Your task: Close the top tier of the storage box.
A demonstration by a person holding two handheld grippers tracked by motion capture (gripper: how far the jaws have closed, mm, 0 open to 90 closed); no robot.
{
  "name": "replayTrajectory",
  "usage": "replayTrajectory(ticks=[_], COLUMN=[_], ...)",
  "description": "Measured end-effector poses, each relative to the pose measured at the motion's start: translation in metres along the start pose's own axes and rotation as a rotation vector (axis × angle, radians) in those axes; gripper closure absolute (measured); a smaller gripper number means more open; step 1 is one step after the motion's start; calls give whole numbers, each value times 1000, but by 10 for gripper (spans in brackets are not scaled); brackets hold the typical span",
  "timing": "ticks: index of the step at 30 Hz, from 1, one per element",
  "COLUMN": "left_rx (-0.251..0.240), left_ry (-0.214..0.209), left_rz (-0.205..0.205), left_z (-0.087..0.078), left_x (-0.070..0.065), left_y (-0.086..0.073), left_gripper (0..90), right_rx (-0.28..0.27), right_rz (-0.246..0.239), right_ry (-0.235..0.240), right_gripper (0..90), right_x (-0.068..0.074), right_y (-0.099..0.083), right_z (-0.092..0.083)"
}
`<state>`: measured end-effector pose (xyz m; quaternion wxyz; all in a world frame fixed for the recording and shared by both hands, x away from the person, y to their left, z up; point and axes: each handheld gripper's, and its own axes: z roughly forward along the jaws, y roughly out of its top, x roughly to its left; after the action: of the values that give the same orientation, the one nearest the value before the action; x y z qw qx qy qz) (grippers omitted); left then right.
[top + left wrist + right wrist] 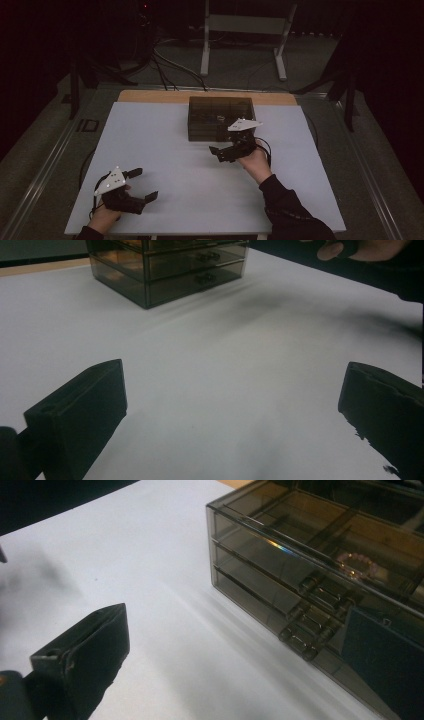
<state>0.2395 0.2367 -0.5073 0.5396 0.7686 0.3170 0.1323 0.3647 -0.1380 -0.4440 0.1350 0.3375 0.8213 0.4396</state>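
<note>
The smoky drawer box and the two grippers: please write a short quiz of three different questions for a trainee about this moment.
1. True or false: the right gripper is nearer to the smoky drawer box than the left gripper is.
2. Multiple choice: the left gripper's fingers are A) shut on a drawer handle, B) open above the bare white tabletop, C) inside a drawer.
3. Short answer: what lies in the box's top tray, seen in the right gripper view?

Key:
1. True.
2. B.
3. A small pinkish beaded ring, perhaps a bracelet.
</note>
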Motion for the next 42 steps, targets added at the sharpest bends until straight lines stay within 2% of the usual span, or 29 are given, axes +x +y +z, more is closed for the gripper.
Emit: replayTrajectory(ticks=[7,8,14,20,21,27,34,37,42], left_rx=[2,1,1,0,1,0,-1,-2,-3], left_ry=[1,2,0,1,1,1,-2,-2,-4], left_rz=[1,1,1,2,2,2,3,3,4], left_z=[0,0,0,0,0,-1,-1,-1,-1], left_x=[0,0,0,-1,-1,0,-1,-1,-1], left_y=[0,0,0,0,0,0,0,0,1], left_gripper=[0,0,0,0,0,0,0,0,0], right_rx=[-6,0,4,1,2,18,12,22,30], right_rz=[5,6,4,-4,-9,-16,-15,-27,-5], right_ry=[18,33,37,46,43,56,73,68,51], right_gripper=[0,0,0,0,0,0,0,0,0], right_x=[-2,-3,-4,-4,-4,-5,-8,-7,-8], right_y=[-5,-8,-18,-34,-42,-61,-82,-91,-103], right_z=[-6,-7,-11,-16,-18,-24,-37,-43,-54])
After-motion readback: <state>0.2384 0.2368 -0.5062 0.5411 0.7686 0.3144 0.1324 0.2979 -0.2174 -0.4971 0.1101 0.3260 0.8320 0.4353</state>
